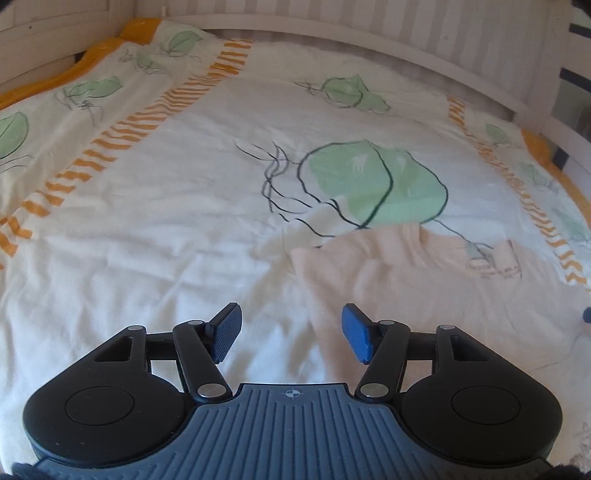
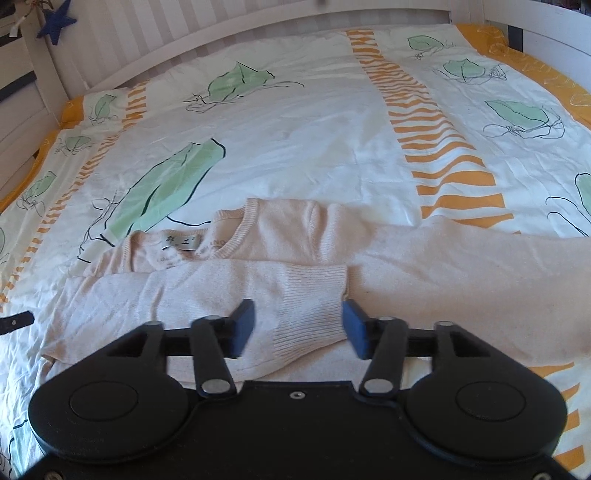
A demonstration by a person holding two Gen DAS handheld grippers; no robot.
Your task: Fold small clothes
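A small pale pink knit sweater lies flat on the bed, its neck with a label toward the far left. One sleeve is folded across the body, and its ribbed cuff lies between the blue pads of my right gripper. The pads stand apart on either side of the cuff, so this gripper is open. In the left wrist view the same sweater lies to the right. My left gripper hovers open at the sweater's left edge, with nothing between its fingers.
The bed is covered by a white duvet with green leaf prints and orange striped bands. A white slatted bed rail runs along the far side. A blue star hangs at the upper left. A dark strap lies at the left edge.
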